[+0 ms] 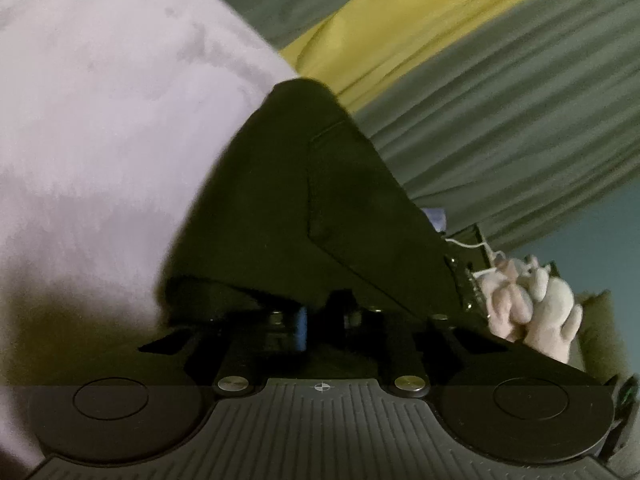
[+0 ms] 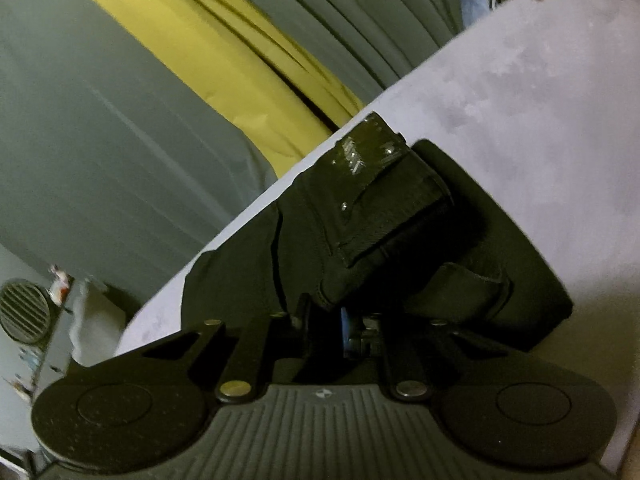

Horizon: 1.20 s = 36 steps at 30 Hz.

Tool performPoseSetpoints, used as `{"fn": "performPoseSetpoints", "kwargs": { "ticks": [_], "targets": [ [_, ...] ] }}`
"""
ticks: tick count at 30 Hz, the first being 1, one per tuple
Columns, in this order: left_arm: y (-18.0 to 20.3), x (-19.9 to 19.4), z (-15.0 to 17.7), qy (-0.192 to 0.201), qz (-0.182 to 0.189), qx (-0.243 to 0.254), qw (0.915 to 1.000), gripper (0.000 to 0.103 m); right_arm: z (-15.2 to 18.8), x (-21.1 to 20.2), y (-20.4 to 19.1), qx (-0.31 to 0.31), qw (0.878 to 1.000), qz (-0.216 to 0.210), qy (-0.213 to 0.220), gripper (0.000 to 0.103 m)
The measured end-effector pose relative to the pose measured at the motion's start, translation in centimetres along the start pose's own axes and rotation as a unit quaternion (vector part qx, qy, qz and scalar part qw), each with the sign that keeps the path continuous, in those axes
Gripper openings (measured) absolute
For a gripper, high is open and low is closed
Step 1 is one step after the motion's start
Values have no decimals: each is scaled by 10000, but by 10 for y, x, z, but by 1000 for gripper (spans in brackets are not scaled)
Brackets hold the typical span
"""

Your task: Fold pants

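Note:
The dark pants [image 1: 304, 200] lie on a pale lilac surface [image 1: 100, 120] and rise toward the far edge. My left gripper [image 1: 316, 312] is shut on the pants fabric; its fingers are mostly covered by the cloth. In the right wrist view the pants [image 2: 360, 220] show a waistband part with a shiny patch [image 2: 368, 148]. My right gripper [image 2: 340, 320] is shut on a bunched fold of the pants. The other gripper [image 1: 468, 276] and the hand holding it [image 1: 532, 304] show at the right of the left wrist view.
Grey-green curtains [image 1: 500, 128] with a yellow band [image 1: 400, 28] hang behind the surface. The surface's edge [image 2: 248, 220] runs diagonally in the right wrist view. A round vent [image 2: 24, 312] and small items stand at the far left.

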<state>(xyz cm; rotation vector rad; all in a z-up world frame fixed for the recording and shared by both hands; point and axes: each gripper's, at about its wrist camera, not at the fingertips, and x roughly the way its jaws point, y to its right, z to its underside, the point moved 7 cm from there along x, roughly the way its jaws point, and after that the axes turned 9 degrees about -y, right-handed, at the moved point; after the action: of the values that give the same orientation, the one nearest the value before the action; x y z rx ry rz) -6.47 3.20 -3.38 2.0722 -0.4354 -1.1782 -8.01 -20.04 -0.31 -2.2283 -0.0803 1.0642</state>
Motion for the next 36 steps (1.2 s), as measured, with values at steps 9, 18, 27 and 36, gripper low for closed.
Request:
{"fn": "performPoseSetpoints", "kwargs": {
  "ticks": [9,18,27,36],
  "targets": [
    [7,0,10,-111,-775,602,9951,15,5,-10,-8,-808,9961,332,89,13],
    [4,0,12,-155,-1093,755,9910,23,4,15,25,-473,9971,423,-413,17],
    [19,3,15,-166,-1409,1274,9816,36,-16,-30,33,-354,9990,277,24,25],
    [26,9,20,-196,-1570,1582,9746,43,-23,-19,39,-363,9990,272,-46,29]
  ]
}}
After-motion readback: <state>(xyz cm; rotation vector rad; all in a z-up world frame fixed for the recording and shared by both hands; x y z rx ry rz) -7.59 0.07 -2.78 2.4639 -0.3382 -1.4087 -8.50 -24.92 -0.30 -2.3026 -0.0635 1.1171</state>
